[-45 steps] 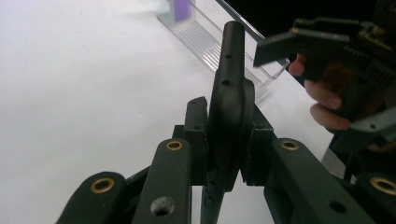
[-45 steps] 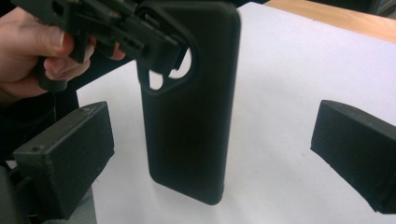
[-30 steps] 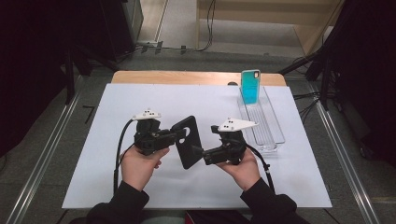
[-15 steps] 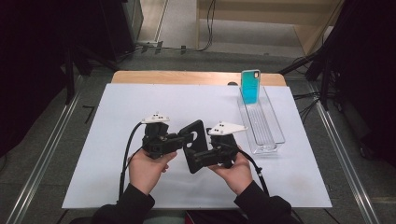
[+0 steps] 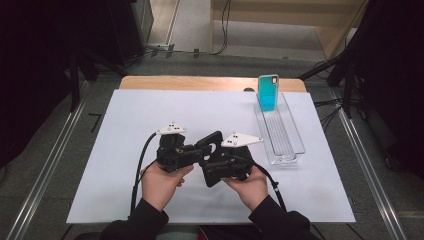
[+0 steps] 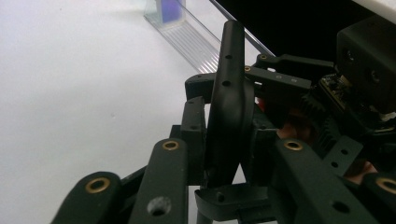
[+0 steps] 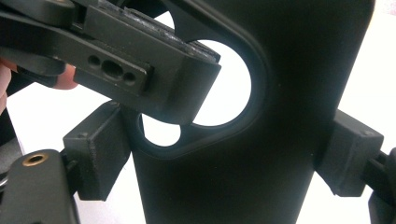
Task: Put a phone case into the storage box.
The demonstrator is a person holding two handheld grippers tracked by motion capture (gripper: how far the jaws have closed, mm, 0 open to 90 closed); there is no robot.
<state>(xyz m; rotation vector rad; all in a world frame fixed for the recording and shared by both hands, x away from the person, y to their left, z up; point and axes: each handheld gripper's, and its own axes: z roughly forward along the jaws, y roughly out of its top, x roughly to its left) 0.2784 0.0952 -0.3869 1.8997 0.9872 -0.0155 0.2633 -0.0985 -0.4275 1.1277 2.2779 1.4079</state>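
- White sheet covering the table (image 5: 125, 150) is lying flat under everything, with a strip of bare wood showing at its far edge; nothing on it is in my way.
- Clear plastic trough-shaped tray (image 5: 295, 145) is sitting at the right of the sheet, well apart from my hands, with a teal phone case (image 5: 268, 93) standing upright at its far end.
- Black rubbery phone case with a rounded camera cut-out (image 5: 212, 165) is hanging in the air between my two tools, above the near middle of the sheet.
- Left gripper (image 6: 224, 154) is pinching the case through its thickness beside the cut-out; its jaws are narrow and pressing on both faces.
- Right gripper (image 7: 224, 154) is straddling the case across its width, and its jaws have just been closing in; the pads (image 7: 100, 156) are meeting the case's long edges.
- What I am worrying about: the soft shell could bow or twist if the right jaws squeeze harder across the width, and then pop out sideways.
- If I loosen the left pinch before the right hold is firm, the case could swing down and drop onto the sheet.
- Both tools are crowding each other near the cut-out, so a jaw could catch on the other when I pull them apart.
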